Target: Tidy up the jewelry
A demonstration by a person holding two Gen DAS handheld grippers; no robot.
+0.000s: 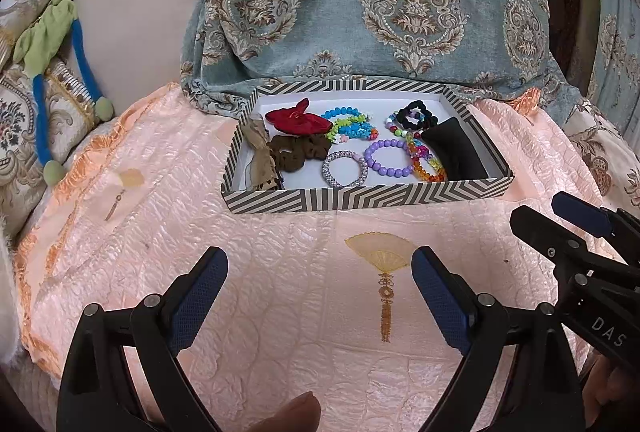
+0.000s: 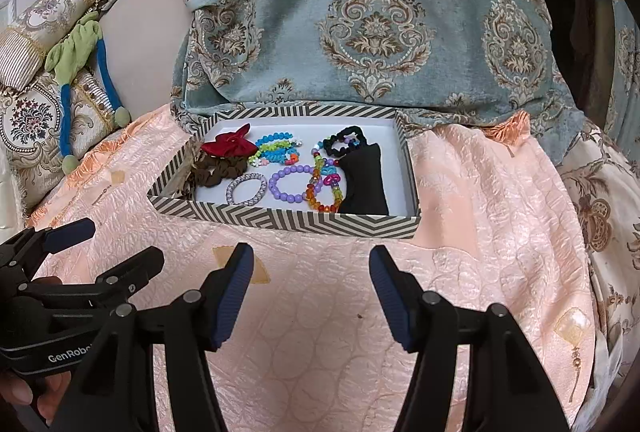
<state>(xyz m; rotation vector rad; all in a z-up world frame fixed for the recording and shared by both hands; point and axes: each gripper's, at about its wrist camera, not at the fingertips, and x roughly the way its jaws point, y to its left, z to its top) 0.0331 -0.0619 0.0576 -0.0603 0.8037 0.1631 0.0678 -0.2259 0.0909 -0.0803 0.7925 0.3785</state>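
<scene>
Bracelets point(image 2: 287, 183) and scrunchies point(image 2: 214, 172) lie inside striped box point(image 2: 288, 221).

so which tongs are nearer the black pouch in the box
Right. The right tongs sit just in front of the box's near wall, roughly in line with the black pouch. The left tongs hang equally short of the box but further to the left.

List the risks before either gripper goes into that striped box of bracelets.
1. The multicoloured bead strand overlaps the purple bracelet and the orange one; lifting one may drag the others along.
2. The silver bracelet lies flat near the striped box front wall, so open jaws could hit the wall or shift the box.
3. The black pouch is soft and may slump out of a grip.
</scene>
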